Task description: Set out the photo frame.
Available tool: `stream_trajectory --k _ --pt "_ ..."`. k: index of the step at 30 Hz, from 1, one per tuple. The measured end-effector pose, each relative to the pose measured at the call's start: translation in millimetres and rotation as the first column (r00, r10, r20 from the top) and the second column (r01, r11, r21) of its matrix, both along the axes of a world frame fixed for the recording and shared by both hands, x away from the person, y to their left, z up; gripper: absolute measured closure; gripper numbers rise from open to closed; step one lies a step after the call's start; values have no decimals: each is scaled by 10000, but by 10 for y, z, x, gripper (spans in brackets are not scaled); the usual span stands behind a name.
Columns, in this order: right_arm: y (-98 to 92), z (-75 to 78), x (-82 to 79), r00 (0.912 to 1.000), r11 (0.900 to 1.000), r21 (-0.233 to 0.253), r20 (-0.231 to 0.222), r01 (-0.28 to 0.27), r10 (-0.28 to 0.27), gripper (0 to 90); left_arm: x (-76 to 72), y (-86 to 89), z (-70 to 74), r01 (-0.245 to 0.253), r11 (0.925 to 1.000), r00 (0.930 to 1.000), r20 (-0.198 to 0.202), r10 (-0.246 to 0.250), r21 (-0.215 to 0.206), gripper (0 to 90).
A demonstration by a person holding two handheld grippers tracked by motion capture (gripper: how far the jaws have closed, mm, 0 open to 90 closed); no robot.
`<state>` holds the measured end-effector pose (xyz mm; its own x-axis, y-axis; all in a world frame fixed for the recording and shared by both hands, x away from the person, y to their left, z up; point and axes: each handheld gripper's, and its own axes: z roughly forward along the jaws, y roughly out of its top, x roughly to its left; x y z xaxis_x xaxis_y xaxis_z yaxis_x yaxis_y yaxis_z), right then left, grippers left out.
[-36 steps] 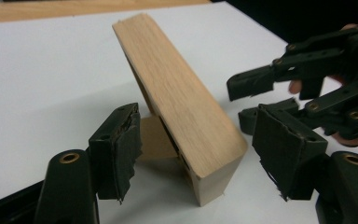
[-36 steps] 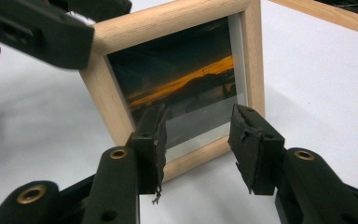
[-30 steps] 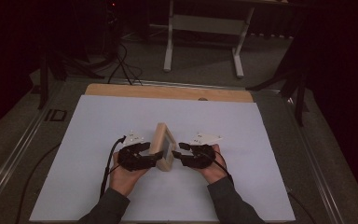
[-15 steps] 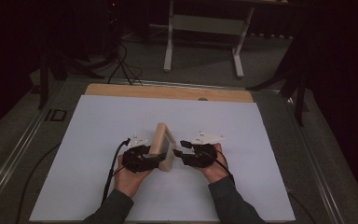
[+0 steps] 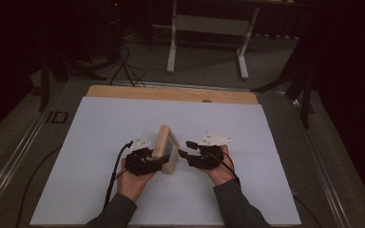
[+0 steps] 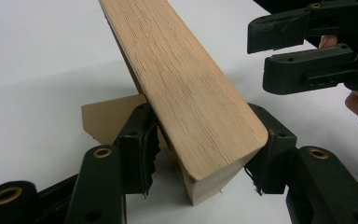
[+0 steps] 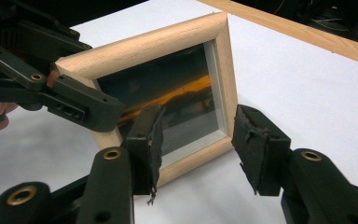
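Pinching the wooden picture frame (image 6: 191, 102) by its near edge, the left claw (image 6: 200, 154) held it upright mid-desk (image 5: 100, 123); the right claw (image 7: 198, 144) hovered spread before its glass.

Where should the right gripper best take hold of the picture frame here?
On the frame's lower wooden rail near the corner facing the right gripper, coming from the glass side. The left gripper already clamps the opposite edge, and the wood is safer than the glass.

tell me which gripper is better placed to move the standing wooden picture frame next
Left. The left gripper has its jaws clamped across the light wooden picture frame at its edge, while the right gripper sits open in front of the glass, gripping nothing.
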<state>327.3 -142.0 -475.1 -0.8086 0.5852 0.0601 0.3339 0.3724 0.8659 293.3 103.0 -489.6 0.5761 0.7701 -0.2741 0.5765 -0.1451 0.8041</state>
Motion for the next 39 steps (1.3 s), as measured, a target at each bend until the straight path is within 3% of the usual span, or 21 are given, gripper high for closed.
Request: stream_trajectory --k 15,30,39 --pt "-34 37 1 9999 9999 84 89 81 -82 517 -19 -10 11 -116 9997 9996 272 109 233 490" --pt "-65 78 1 9996 9997 199 209 163 -167 516 -19 46 32 -420 9986 9987 308 409 336 566" --pt "-90 108 -5 9988 9991 270 361 322 -331 577 -38 9 49 -249 9988 9993 279 238 419 591"
